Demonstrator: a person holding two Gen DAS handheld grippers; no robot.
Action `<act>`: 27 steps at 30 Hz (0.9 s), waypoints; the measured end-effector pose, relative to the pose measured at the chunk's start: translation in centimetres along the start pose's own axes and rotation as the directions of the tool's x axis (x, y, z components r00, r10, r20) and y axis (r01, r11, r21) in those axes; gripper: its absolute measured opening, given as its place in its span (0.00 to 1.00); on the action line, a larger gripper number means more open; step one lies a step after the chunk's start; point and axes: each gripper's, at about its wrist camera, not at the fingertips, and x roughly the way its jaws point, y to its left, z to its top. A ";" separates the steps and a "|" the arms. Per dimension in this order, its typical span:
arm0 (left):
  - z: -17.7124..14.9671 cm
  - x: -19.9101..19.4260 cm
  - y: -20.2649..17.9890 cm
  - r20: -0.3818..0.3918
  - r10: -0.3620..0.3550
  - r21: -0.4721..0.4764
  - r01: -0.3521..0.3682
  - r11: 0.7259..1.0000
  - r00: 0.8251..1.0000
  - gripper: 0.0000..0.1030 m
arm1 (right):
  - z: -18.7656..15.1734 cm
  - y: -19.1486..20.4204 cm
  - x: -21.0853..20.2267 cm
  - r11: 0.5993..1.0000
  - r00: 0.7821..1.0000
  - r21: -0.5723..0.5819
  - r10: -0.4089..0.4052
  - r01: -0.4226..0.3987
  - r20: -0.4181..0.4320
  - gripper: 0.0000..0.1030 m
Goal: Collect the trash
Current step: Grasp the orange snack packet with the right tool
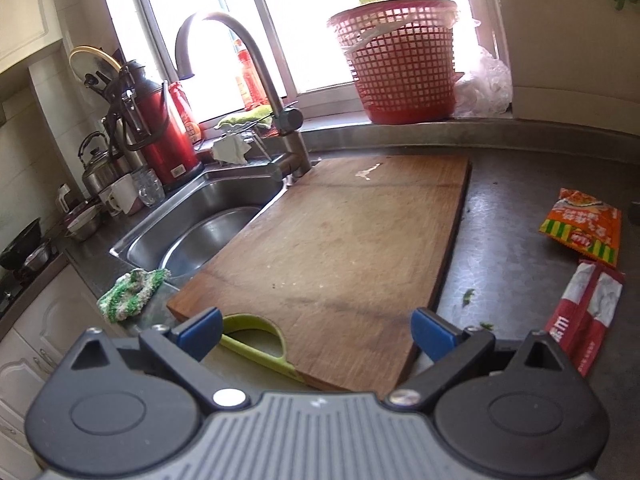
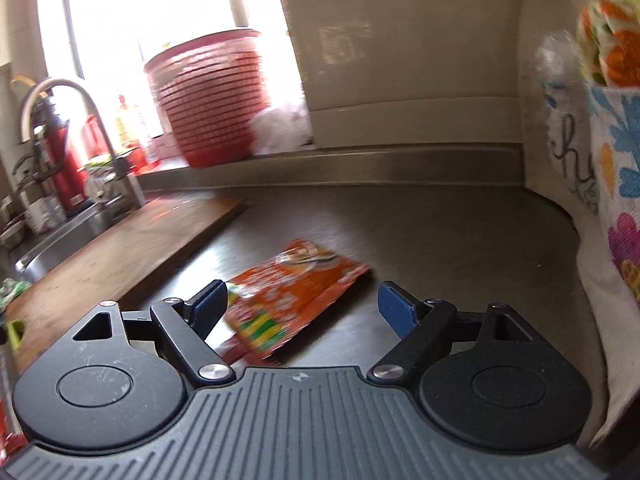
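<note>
Two crumpled wrappers, an orange snack packet [image 1: 582, 226] and a red-and-white packet [image 1: 586, 316], are seen on the dark countertop [image 1: 508, 240]. The left gripper [image 1: 318, 334] is held wide apart over the wooden cutting board [image 1: 340, 248], gripping nothing. The right gripper [image 2: 304, 312] is spread wide and empty above the orange packet.

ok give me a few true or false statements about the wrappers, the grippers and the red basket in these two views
1. The right gripper is open, and the orange wrapper lies on the counter between its fingers. True.
2. The left gripper is shut on the red and white wrapper. False: it is open and holds nothing; that wrapper lies on the counter to its right.
3. The red basket stands on the window ledge. True.
4. The orange wrapper lies on the cutting board. False: it lies on the counter right of the board.
5. The sink is left of the cutting board. True.
</note>
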 end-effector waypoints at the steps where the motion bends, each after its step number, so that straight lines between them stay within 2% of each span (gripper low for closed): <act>1: 0.0 -0.2 -0.1 0.004 -0.014 -0.002 0.014 1.000 1.000 0.97 | 0.1 -0.6 0.2 1.000 1.000 0.018 -0.003 0.003 -0.001 1.00; 5: -0.1 -0.8 -0.7 0.012 -0.073 -0.003 0.073 0.997 0.997 0.97 | 0.5 -2.6 1.5 0.996 1.000 0.088 0.000 0.001 -0.014 1.00; 8: -0.1 -1.1 -1.5 0.021 -0.118 0.010 0.118 0.993 0.993 0.97 | 0.7 -3.3 2.4 0.988 0.998 0.145 0.049 -0.044 -0.032 1.00; 11: 0.2 -1.1 -2.7 0.022 -0.173 0.022 0.173 0.985 0.985 0.97 | 1.0 -2.4 4.3 0.990 0.997 0.132 0.063 -0.056 -0.050 1.00; 16: 1.6 -0.3 -5.2 0.034 -0.284 0.042 0.283 0.958 0.958 0.97 | 0.7 -1.7 5.5 0.990 0.992 0.109 0.102 -0.093 -0.077 1.00; 20: 3.3 0.9 -7.7 0.062 -0.350 0.064 0.346 0.936 0.935 0.94 | 0.7 -1.9 5.7 0.987 0.992 0.136 0.101 -0.090 -0.078 1.00; 25: 5.0 3.7 -11.1 0.054 -0.422 0.096 0.415 0.904 0.905 0.71 | 0.8 -3.5 5.4 0.977 0.992 0.194 0.103 -0.087 -0.074 1.00; 27: 5.5 4.9 -12.2 0.051 -0.441 0.091 0.435 0.896 0.896 0.68 | 0.7 -4.0 5.6 0.967 0.988 0.231 0.130 -0.108 -0.081 1.00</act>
